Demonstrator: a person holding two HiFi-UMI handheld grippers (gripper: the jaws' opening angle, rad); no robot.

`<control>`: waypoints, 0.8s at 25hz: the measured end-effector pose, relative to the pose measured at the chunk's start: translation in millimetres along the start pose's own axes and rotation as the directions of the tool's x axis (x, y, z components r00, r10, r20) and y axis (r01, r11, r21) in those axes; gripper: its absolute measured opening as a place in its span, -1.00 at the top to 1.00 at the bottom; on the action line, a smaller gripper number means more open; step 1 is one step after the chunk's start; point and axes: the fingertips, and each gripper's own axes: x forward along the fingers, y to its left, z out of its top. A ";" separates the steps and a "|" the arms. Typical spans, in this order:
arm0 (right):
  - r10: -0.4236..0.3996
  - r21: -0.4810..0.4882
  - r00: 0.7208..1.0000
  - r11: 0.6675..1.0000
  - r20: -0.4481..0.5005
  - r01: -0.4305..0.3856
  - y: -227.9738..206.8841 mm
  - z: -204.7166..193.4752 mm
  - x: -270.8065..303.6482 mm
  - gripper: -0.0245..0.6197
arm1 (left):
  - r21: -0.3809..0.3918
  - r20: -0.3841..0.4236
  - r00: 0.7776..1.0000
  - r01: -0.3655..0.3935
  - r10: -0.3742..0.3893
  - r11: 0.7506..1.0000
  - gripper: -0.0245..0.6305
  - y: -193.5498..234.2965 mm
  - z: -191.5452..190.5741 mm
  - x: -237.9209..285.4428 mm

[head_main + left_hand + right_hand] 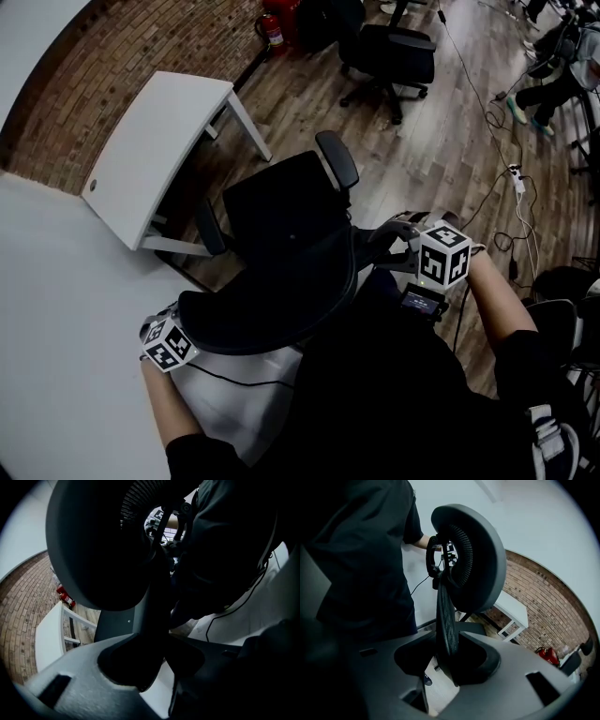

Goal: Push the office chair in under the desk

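Observation:
The black office chair [281, 211] stands on the wood floor, its seat facing the white desk [155, 150] but outside it. Its curved headrest [272, 305] and mesh backrest are right below me. My left gripper [187, 323] is at the back's left edge; in the left gripper view the jaws [154, 667] close around the dark backrest frame [154, 611]. My right gripper [375, 246] is at the right edge, and in the right gripper view [450, 663] the mesh backrest edge [445, 616] sits clamped between the jaws.
A white wall runs along the left and a brick wall [159, 47] behind the desk. A red fire extinguisher [272, 30] and another black chair [394, 52] stand farther off. Cables and a power strip [516, 178] lie on the floor at right.

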 end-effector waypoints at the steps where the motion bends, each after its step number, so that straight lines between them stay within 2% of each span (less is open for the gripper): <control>1: 0.001 -0.004 1.000 1.000 0.001 -0.001 -0.2 -1.0 -1.1 0.45 | -0.004 0.002 1.000 -0.005 0.005 1.000 0.42 -0.7 1.4 0.2; 13: 0.024 -0.054 1.000 0.998 0.005 -0.024 -11.7 -24.1 -14.9 0.45 | -0.060 0.019 0.995 -0.094 0.095 0.994 0.42 -14.7 28.3 9.3; 20: 0.093 -0.100 0.996 0.991 0.014 -0.092 -28.7 -40.5 -27.8 0.46 | -0.129 -0.002 0.995 -0.100 0.101 0.987 0.43 -22.5 49.9 16.1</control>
